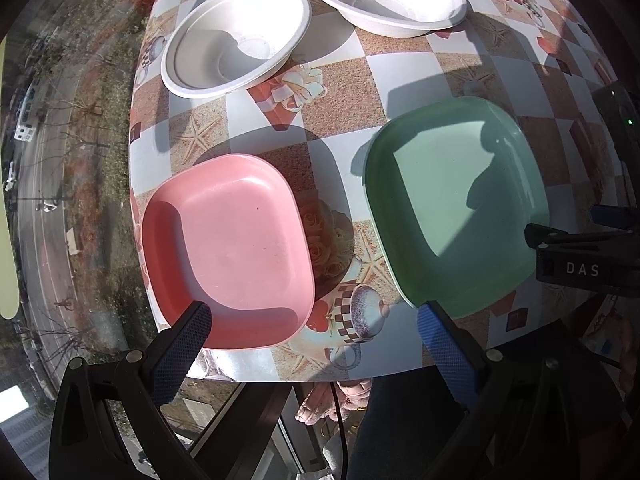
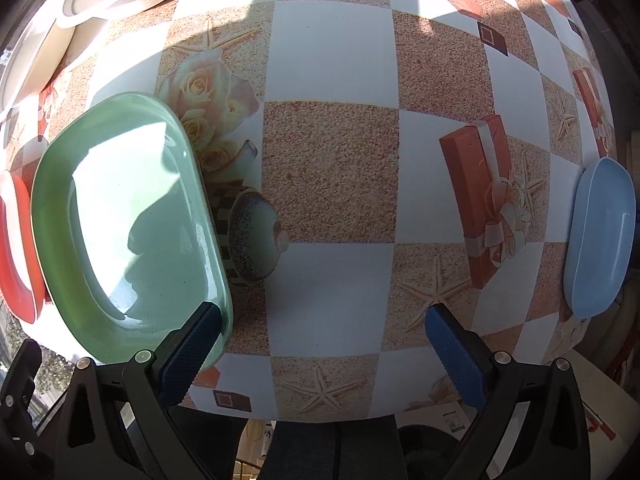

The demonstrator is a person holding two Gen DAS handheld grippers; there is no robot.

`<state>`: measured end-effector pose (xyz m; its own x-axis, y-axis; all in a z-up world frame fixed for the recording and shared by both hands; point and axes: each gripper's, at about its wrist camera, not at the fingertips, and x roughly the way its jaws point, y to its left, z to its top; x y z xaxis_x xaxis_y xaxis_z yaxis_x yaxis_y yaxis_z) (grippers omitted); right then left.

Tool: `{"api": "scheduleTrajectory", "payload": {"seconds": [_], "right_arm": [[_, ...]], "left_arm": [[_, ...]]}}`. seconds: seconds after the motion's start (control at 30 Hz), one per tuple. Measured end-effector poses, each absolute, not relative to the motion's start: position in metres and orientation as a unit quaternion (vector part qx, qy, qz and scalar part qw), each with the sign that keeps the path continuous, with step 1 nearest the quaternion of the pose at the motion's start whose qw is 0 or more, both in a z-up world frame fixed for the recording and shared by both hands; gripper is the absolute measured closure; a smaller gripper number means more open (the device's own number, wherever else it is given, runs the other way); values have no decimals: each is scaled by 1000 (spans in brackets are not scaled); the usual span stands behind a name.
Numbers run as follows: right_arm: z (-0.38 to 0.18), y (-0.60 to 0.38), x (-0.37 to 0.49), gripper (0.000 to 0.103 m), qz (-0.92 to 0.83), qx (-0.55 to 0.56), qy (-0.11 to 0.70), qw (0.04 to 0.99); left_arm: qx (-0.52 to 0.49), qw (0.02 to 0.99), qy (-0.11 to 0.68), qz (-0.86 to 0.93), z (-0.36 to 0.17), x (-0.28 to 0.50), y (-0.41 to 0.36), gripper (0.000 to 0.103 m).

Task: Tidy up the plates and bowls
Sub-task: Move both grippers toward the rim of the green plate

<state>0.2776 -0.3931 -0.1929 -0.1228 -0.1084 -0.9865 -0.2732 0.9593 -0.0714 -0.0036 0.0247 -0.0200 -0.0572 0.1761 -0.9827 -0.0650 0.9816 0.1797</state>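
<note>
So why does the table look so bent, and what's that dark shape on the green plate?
Left wrist view: the fisheye lens bows the table edges; hard sunlight washes out the white bowls and throws a sharp shadow, seemingly of the rig, across the green plate. Right wrist view: the same curving of the checks, the same shadow on that plate, and the blue plate squeezed at the rim.

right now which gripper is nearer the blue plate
Right. The right gripper hangs open with the blue plate just off its right side; the left gripper sits by the pink plate, farther away.
</note>
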Motion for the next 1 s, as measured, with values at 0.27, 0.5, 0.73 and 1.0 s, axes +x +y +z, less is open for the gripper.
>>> {"api": "scheduleTrajectory", "payload": {"seconds": [0.27,0.5,0.73,1.0], "right_arm": [[-179,-437,278,0,39,-101,742,661],[-166,-467,271,0,43,-90,745,660],[-140,-463,291,0,97,-131,712,683],[-127,-495,300,0,78,-153,715,678]], "left_arm": [[18,687,721,84,-23,3,24,0],[23,685,725,63,-35,17,7,0],[-15,676,732,86,-50,26,9,0],[-17,675,730,104,-65,32,4,0]]}}
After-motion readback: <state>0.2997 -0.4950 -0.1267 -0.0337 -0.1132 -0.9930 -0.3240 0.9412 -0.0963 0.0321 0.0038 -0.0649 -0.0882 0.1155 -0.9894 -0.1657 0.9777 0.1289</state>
